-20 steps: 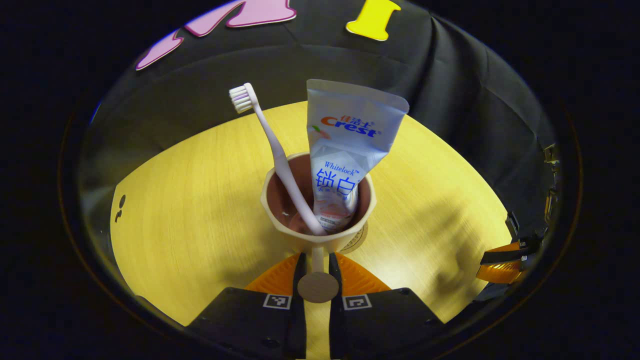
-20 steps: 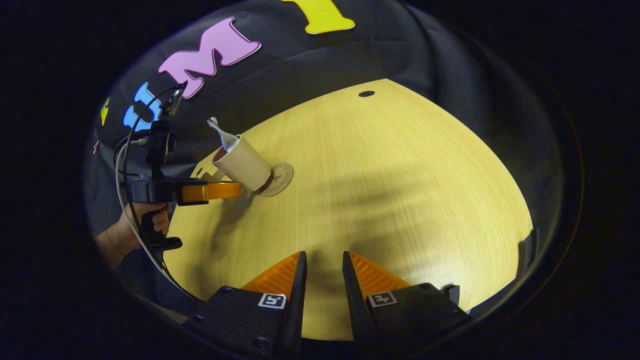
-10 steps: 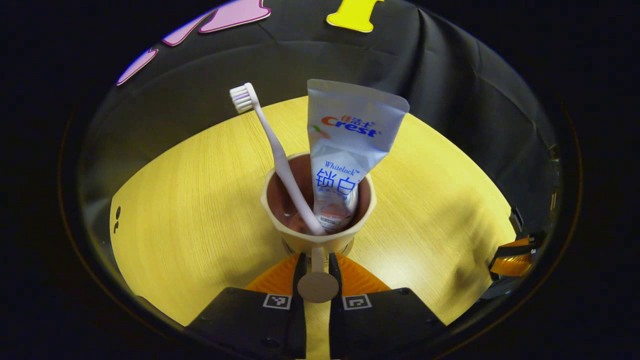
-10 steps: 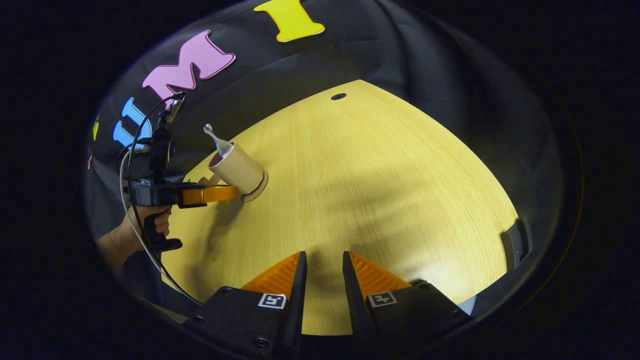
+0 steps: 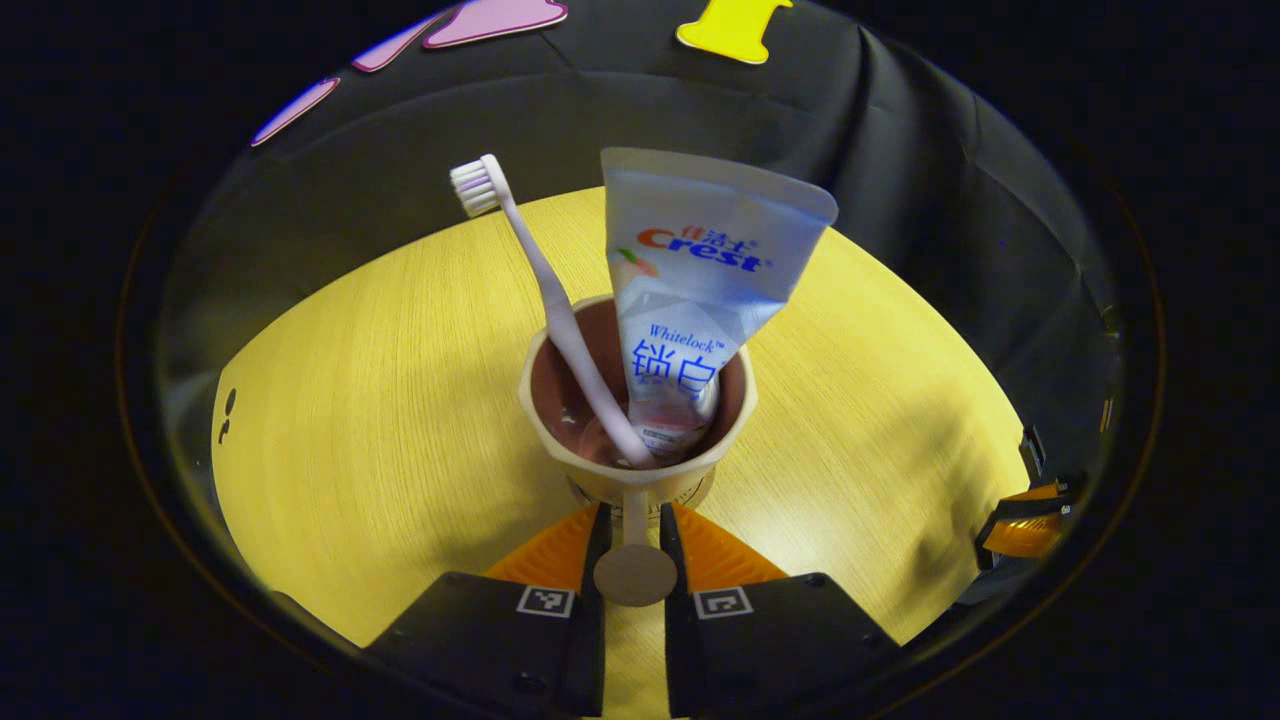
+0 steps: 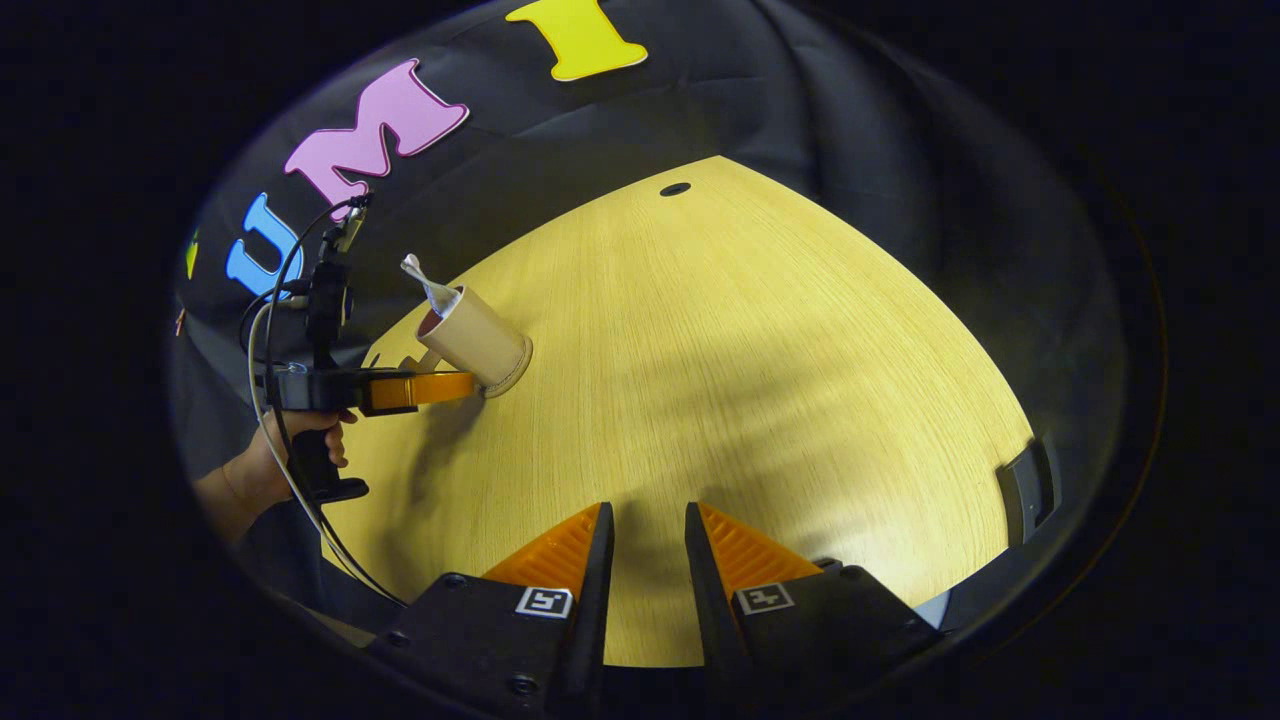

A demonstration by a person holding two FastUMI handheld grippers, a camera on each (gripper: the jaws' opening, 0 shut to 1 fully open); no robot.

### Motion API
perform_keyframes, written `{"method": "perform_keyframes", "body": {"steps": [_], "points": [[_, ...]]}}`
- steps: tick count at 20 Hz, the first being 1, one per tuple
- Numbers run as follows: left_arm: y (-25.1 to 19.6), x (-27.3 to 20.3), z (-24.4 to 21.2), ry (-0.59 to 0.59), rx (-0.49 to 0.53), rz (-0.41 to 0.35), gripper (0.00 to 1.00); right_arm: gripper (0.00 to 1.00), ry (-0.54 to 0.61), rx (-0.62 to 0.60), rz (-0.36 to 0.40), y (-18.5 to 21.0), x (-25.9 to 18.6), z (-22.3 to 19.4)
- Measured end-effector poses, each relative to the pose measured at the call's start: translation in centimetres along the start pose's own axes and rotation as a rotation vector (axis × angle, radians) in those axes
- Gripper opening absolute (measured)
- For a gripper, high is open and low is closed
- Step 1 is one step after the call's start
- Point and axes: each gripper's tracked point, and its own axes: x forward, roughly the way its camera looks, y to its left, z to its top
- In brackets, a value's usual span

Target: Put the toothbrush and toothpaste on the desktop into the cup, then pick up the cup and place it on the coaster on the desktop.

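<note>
On the pale wood-grain worktop [image 6: 760,380], the left hand-held gripper [image 5: 634,530] clamps the cup's [image 5: 634,470] handle; toothbrush [image 5: 545,290] and toothpaste [image 5: 690,290] stand inside. The right hand-held gripper [image 6: 645,545], fingers slightly apart, grips nothing above open worktop.

Beige cup [image 5: 636,470], brown inside, upright on the round coaster [image 5: 690,492], its handle [image 5: 634,560] nearest. Inside stand a pale pink toothbrush [image 5: 545,290], bristles up and leaning left, and a white toothpaste tube [image 5: 690,290], crimped end up.

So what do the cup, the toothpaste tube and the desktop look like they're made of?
Cup: probably matte plastic, cream outside, brown inside. Toothpaste tube: soft laminated plastic, glossy, crimped flat end. Desktop: pale wood-grain surface, likely laminate.
</note>
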Motion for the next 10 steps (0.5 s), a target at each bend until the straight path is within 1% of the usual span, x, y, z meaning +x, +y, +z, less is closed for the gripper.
{"method": "perform_keyframes", "body": {"steps": [2,4,6,7,9,10], "points": [[0.0,-0.3,-0.7,0.005,0.019,0.012,0.31,0.44,-0.002,-0.001,-0.002,0.1,-0.1,-0.2],[-0.4,-1.0,-1.3,0.004,0.041,0.015,0.51,0.44,-0.002,-0.004,-0.004,0.4,-0.3,-0.7],[-0.7,-1.6,-2.1,0.003,0.049,-0.009,0.70,0.44,0.000,-0.010,-0.006,1.0,-0.4,-1.2],[-0.9,-2.2,-2.6,0.001,0.051,-0.017,0.71,0.44,-0.001,-0.014,-0.004,1.5,-0.5,-1.3],[-0.5,-3.4,-3.4,-0.013,0.059,-0.013,0.88,0.44,-0.007,-0.032,0.004,2.8,-0.7,-1.4],[-0.3,-4.0,-3.7,-0.023,0.060,-0.009,0.91,0.44,-0.011,-0.041,0.007,3.6,-0.8,-1.5]]}}
